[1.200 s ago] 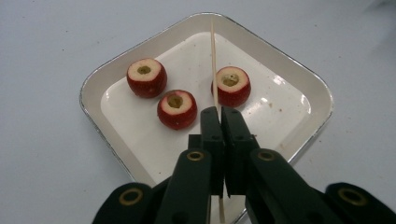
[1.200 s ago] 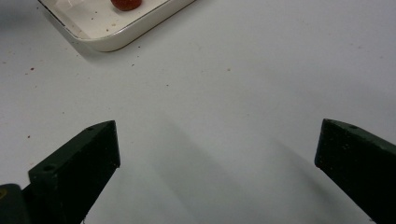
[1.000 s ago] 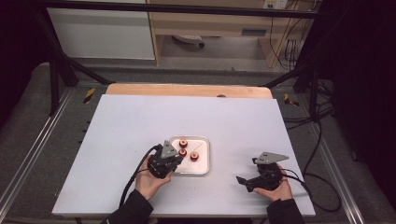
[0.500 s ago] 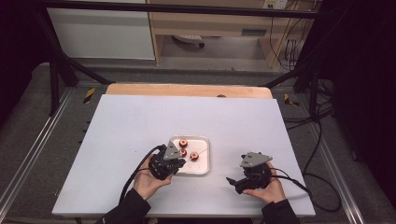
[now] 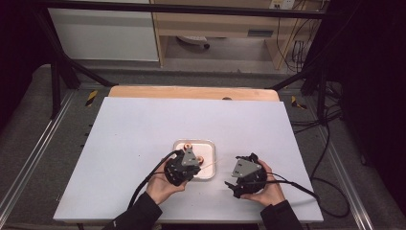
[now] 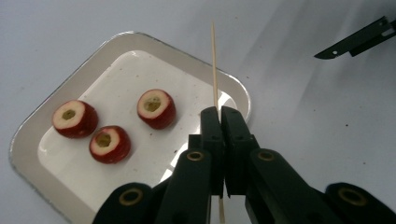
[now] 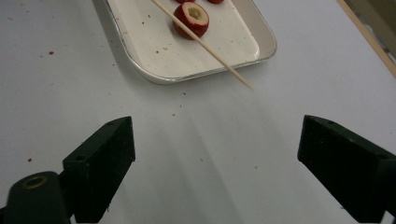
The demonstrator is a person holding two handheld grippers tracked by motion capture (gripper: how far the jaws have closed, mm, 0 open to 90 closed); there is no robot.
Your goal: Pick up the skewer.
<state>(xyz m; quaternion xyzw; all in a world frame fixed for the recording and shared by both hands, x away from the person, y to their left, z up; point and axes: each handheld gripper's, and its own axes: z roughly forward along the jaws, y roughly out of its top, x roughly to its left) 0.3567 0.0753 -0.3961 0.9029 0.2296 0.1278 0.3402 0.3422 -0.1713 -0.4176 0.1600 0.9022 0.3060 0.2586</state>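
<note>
1. In the high view, the left hand-held gripper covers part of the tray, hiding one fruit slice.
2. The thin wooden skewer is clamped in its closed jaws, slanting over the tray's rim.
3. Three red, hollow-cored slices lie inside the glossy rounded tray.
4. The right hand-held gripper, empty beside the tray, has its jaws wide though they have just been closing.

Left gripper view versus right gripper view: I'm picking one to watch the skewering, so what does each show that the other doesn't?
Left gripper view: three cored red pieces and the left claw shut on the skewer.
Right gripper view: the right claw open over bare table, one whole piece, the skewer's tip.
Both: the tray, the skewer, the white table.
</note>
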